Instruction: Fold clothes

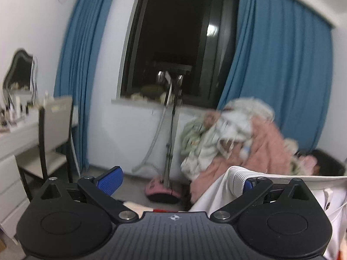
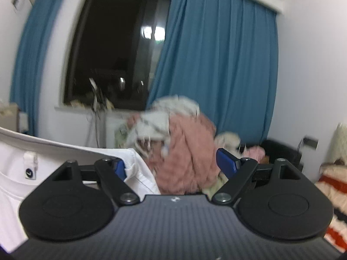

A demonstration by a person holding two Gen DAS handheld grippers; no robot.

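A white garment [image 1: 236,174] with a ribbed edge is held up in the air between my two grippers. My left gripper [image 1: 180,182] is open wide; the ribbed edge wraps over its right blue pad, and its left pad is bare. In the right wrist view the white garment [image 2: 15,173] fills the lower left, with a small label [image 2: 29,166] near its neckline. My right gripper [image 2: 173,166] is also open wide. The cloth drapes over its left finger and its right blue finger [image 2: 226,164] is free. Nothing is pinched between either pair of fingers.
A heap of pink and pale clothes [image 1: 234,134] [image 2: 177,134] lies ahead below blue curtains [image 1: 279,69]. A garment steamer [image 1: 169,130] stands by the dark window. A chair [image 1: 54,130] and a dresser are at left. A striped blanket [image 2: 334,186] is at right.
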